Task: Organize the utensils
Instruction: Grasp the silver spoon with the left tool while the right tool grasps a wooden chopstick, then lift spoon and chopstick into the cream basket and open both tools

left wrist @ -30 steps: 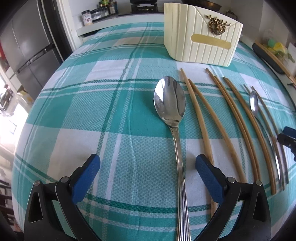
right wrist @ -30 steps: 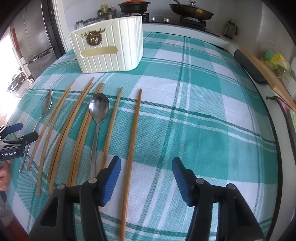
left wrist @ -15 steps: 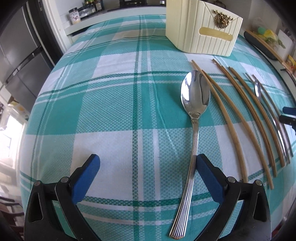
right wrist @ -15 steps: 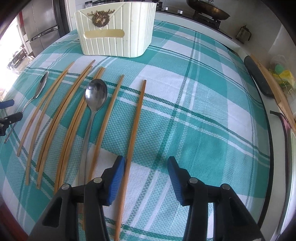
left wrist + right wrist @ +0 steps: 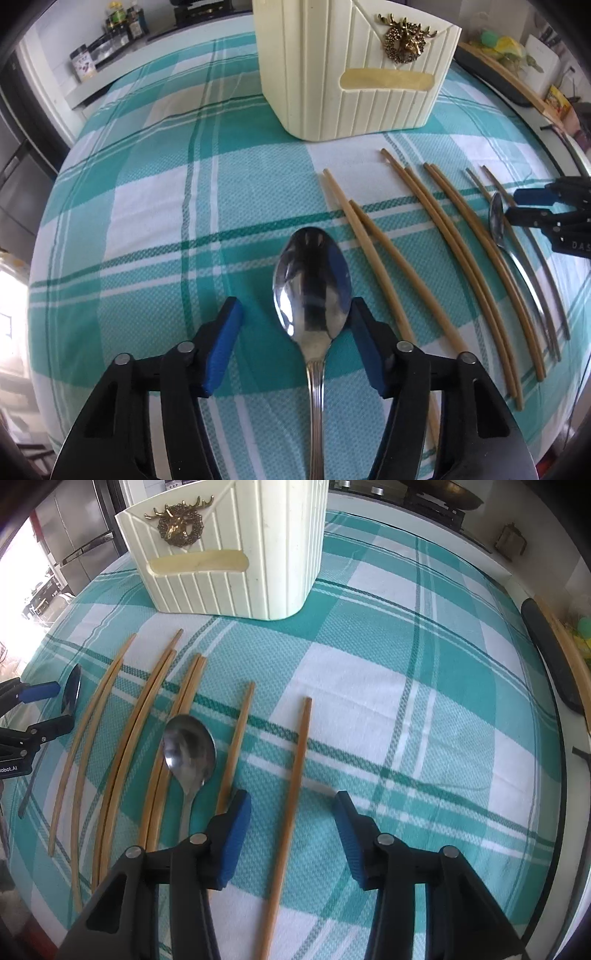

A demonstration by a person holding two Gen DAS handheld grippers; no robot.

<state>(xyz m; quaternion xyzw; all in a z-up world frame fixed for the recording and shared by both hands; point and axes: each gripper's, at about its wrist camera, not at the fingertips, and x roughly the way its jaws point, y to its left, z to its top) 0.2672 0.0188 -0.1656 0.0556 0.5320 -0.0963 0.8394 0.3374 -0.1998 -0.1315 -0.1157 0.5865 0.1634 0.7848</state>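
Note:
A cream ribbed utensil holder [image 5: 354,70] with a gold deer badge stands at the far middle of the table; it also shows in the right wrist view [image 5: 229,546]. My left gripper [image 5: 295,350] is open, its blue pads on either side of a large silver spoon [image 5: 312,280] lying on the cloth. My right gripper [image 5: 293,838] is open, straddling a single wooden chopstick [image 5: 291,805]. A second spoon [image 5: 188,753] and several more chopsticks [image 5: 122,746] lie to its left. The right gripper shows in the left wrist view [image 5: 535,206]; the left gripper shows in the right wrist view [image 5: 40,710].
A teal and white checked tablecloth [image 5: 406,701] covers the table. A dark curved handle and wooden board [image 5: 554,657] lie along the right edge. A stove with pans [image 5: 424,494] stands behind. Jars [image 5: 107,44] sit on a shelf at far left.
Both grippers have moved forward and down toward the table. The left jaws now flank the large spoon's bowl. The right jaws now straddle the rightmost chopstick. Both have narrowed somewhat.

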